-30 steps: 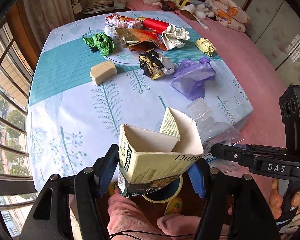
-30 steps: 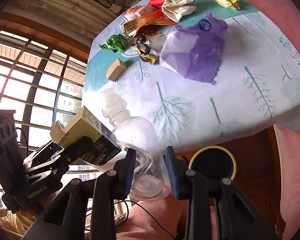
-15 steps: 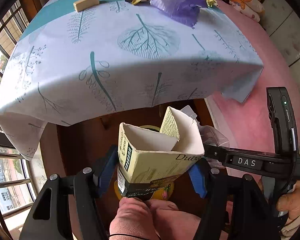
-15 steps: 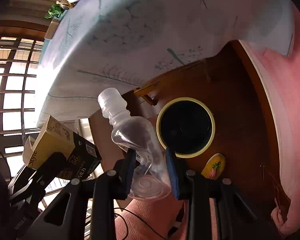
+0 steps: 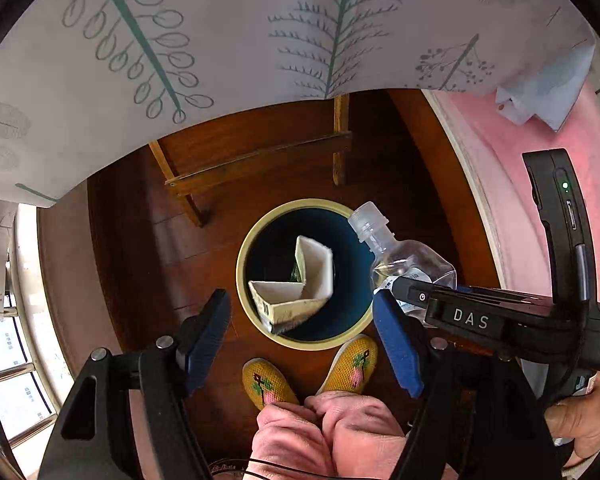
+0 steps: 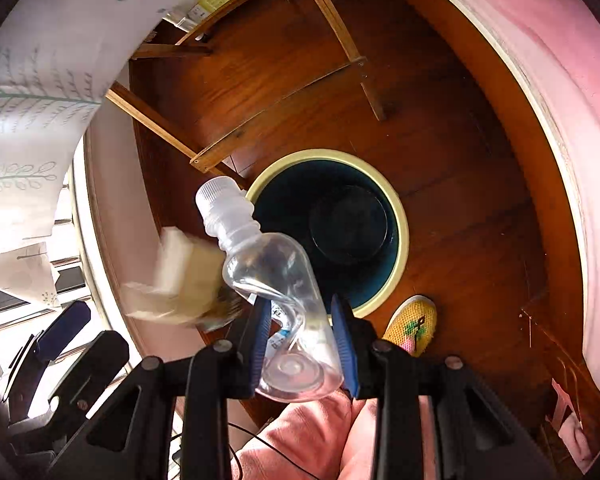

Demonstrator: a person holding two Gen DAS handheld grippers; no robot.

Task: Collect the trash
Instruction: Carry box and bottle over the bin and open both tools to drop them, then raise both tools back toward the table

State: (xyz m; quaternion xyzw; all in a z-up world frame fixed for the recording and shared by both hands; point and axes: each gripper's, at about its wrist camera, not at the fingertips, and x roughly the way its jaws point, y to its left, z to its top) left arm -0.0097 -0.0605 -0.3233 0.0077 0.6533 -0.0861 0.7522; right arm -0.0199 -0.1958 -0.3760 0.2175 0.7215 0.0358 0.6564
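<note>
My left claw, jaws just spread apart, holds nothing; one beige carton, top torn open, drops over one bin. Right claw clamps one clear crumpled bottle.

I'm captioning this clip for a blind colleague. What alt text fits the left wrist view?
Seen from above, an opened carton drops free into a round yellow-rimmed bin on the wooden floor, between the just-opened jaws of the left hand-held gripper. Beside it the right hand-held gripper grips a clear plastic bottle at the bin's edge.
</note>
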